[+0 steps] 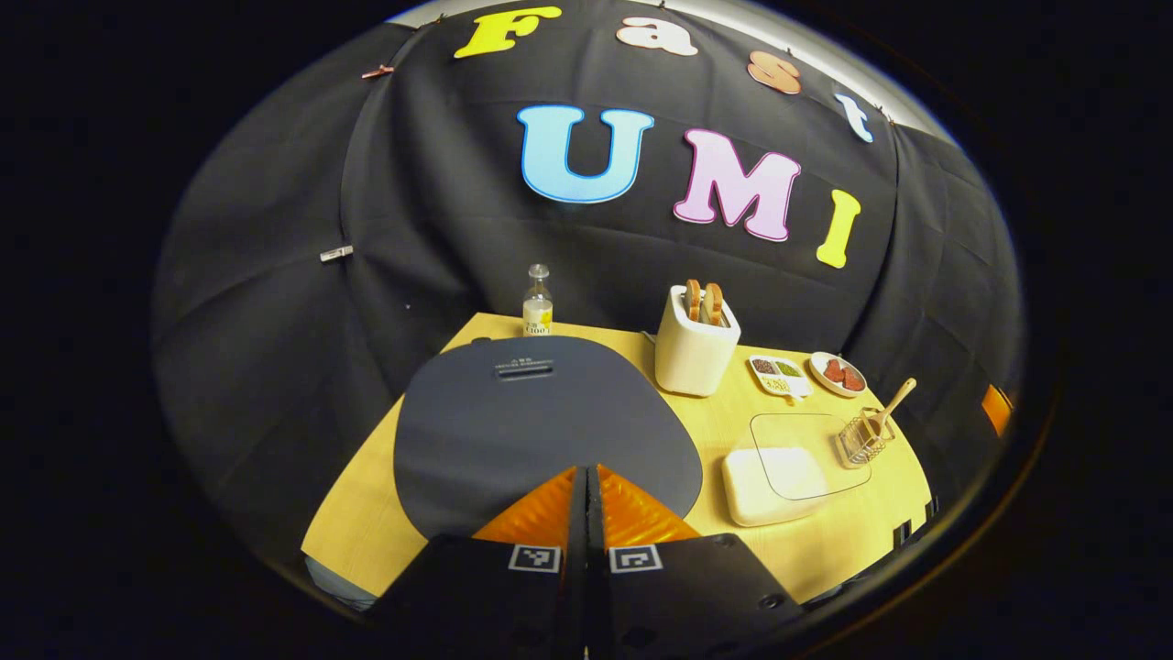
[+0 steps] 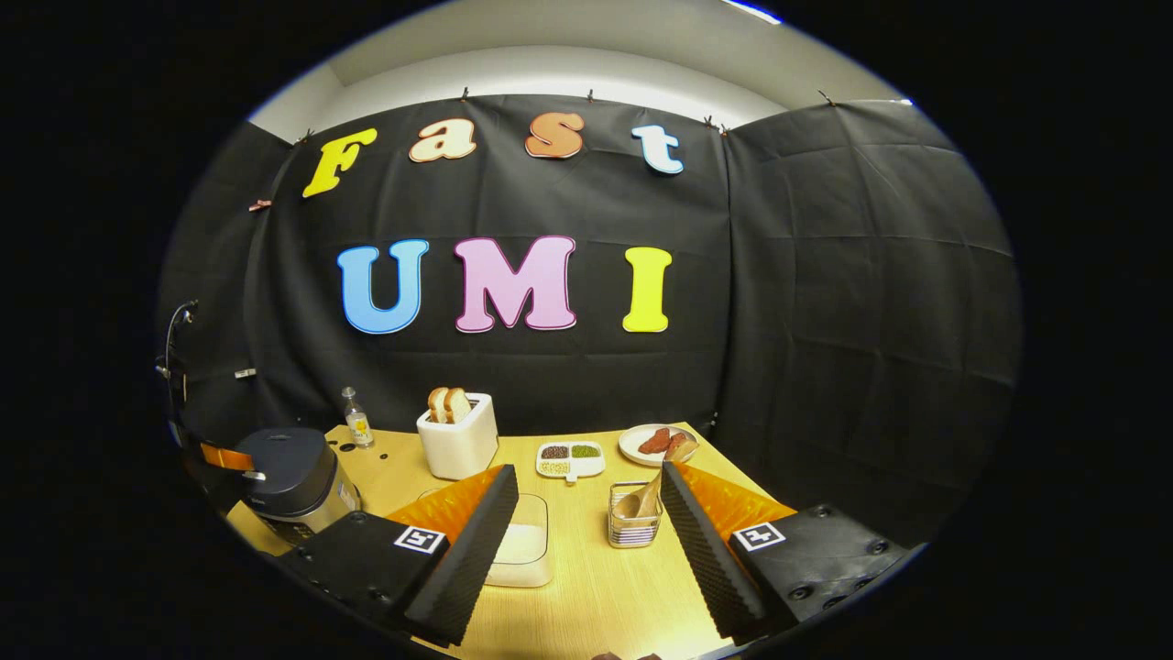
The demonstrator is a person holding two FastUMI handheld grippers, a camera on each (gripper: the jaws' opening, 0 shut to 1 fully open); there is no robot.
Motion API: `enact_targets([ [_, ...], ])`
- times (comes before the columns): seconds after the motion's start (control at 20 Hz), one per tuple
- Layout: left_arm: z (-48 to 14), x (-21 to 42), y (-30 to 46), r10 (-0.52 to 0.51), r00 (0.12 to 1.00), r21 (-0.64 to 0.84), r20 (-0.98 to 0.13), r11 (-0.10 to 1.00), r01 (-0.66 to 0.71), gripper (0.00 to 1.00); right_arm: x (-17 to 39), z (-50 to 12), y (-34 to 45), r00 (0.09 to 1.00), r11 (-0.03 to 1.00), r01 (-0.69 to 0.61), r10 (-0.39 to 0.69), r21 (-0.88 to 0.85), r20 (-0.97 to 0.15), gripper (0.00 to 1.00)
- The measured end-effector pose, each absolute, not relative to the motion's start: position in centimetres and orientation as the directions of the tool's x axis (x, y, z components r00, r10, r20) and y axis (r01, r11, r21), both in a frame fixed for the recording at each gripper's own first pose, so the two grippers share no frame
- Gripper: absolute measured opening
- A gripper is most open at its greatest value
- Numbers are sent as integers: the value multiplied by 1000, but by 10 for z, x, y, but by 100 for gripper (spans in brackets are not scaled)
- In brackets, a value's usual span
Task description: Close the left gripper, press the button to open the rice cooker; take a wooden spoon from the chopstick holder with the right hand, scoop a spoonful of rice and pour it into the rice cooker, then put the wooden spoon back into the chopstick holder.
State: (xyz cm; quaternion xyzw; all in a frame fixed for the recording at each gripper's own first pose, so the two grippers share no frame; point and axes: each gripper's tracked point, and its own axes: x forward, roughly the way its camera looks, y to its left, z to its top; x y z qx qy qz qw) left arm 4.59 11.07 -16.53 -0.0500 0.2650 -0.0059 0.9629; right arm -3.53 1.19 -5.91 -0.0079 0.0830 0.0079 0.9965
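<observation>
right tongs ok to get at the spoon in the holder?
Probably yes. The right tongs are open and aimed at the holder; the spoon sticks up between the fingers' line, nothing in between. The rice box sits off to one side.

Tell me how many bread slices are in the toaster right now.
2. Both bread slices stand upright side by side in the top of the white toaster, at the back of the table between the bottle and the divided dish.

Matt dark rice cooker [image 1: 541, 417], wire chopstick holder [image 2: 634, 526], wooden table [image 2: 596, 587].
</observation>
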Motion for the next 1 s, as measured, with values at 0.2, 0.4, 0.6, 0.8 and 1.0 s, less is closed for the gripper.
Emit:
enact_targets([
  [0.2,-174,43,112,-50,850,-125,-525,992,-19,6,-37,-60,7,986,1000,-1,-2,-14,-168,96],
  [0.4,-179,43,111,-72,827,-75,-557,997,36,6,-37,-67,3,982,1000,11,-15,-21,-190,98],
  [0.6,-182,42,116,-103,818,-161,-566,987,14,6,-32,-59,0,985,1000,17,-20,-21,-170,98],
  [0.8,-180,43,114,-80,827,-151,-556,989,-6,6,-30,-62,7,985,1000,1,-1,-1,-175,98],
  [1.0,-138,40,113,-11,892,-93,-452,995,-35,6,-31,-60,13,986,1000,-26,25,-7,-164,98],
])
